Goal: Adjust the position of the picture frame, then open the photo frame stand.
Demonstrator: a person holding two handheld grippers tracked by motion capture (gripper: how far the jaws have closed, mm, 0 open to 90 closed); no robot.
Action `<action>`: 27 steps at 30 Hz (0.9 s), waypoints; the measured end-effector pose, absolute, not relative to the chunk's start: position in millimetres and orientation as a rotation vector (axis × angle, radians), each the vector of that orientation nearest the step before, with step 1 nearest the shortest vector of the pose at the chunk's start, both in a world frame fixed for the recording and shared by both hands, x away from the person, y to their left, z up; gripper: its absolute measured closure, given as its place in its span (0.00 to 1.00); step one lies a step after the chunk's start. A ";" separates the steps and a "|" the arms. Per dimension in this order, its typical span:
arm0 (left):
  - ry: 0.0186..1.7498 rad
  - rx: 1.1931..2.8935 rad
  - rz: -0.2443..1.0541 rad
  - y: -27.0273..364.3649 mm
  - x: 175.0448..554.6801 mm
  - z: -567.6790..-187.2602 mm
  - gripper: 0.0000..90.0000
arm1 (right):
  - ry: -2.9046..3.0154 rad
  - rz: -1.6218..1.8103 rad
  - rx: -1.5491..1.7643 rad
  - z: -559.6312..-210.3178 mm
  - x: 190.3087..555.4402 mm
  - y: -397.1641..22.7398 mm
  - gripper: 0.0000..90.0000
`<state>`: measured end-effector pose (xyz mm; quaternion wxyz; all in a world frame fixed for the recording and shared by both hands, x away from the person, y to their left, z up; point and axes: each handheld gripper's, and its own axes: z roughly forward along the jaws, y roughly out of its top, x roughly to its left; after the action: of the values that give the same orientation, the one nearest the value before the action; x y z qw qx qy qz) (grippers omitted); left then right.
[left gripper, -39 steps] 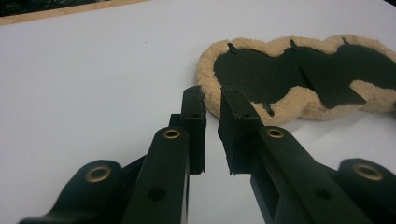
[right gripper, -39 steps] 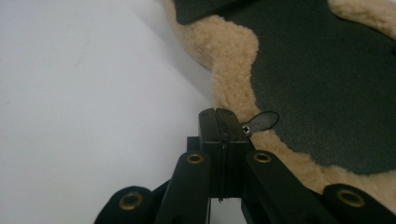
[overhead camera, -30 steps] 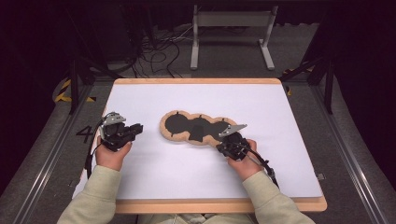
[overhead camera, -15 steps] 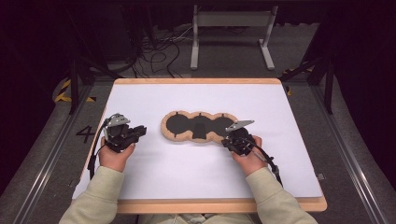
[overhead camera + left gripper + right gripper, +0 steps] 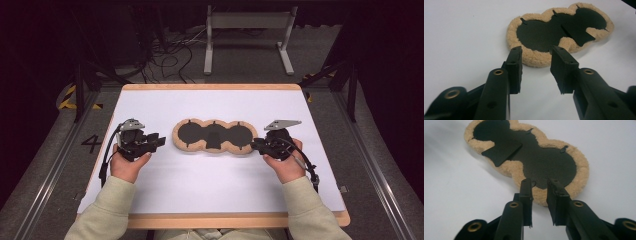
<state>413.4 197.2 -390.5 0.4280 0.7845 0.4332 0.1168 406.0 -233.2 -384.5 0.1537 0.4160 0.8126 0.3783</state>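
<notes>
A tan fleecy pad [image 5: 214,136] with a black three-lobed middle lies flat on the white table [image 5: 200,190]. My left gripper [image 5: 160,141] rests just left of it and points at its left end. In the left gripper view the left gripper [image 5: 536,53] is open, its jaws have just been opening, and only bare table lies between them, short of the pad [image 5: 536,37]. My right gripper [image 5: 255,145] sits at the pad's right end. In the right gripper view the right gripper [image 5: 540,182] is narrowly open, also just opening, above the rim of the pad [image 5: 544,162] without pinching it.
The table has a wooden rim [image 5: 215,220] along its near edge. Beyond the far edge, a metal stand [image 5: 247,30] and loose cables [image 5: 170,55] are on the dark floor. Rails run along both sides of the table.
The right hand has moved to the right and lifted a little off the pad's right end. Both grippers' jaws have parted. The left hand has stayed in place.
</notes>
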 end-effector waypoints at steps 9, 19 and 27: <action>1.150 1.912 0.276 198.0 429.7 -389.3 0.50 | 2.314 1.099 1.270 -385.1 416.3 -239.6 0.59; 1.182 1.906 0.213 189.7 450.6 -394.7 0.46 | 2.316 1.123 1.351 -386.7 435.0 -247.7 0.51; 1.234 1.898 0.174 178.7 472.1 -408.1 0.44 | 2.318 1.135 1.415 -396.6 453.4 -247.0 0.48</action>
<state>472.1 178.7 -408.1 0.4219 0.7577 0.4929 0.0695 453.4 -247.0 -396.6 0.0986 0.4784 0.7837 0.3838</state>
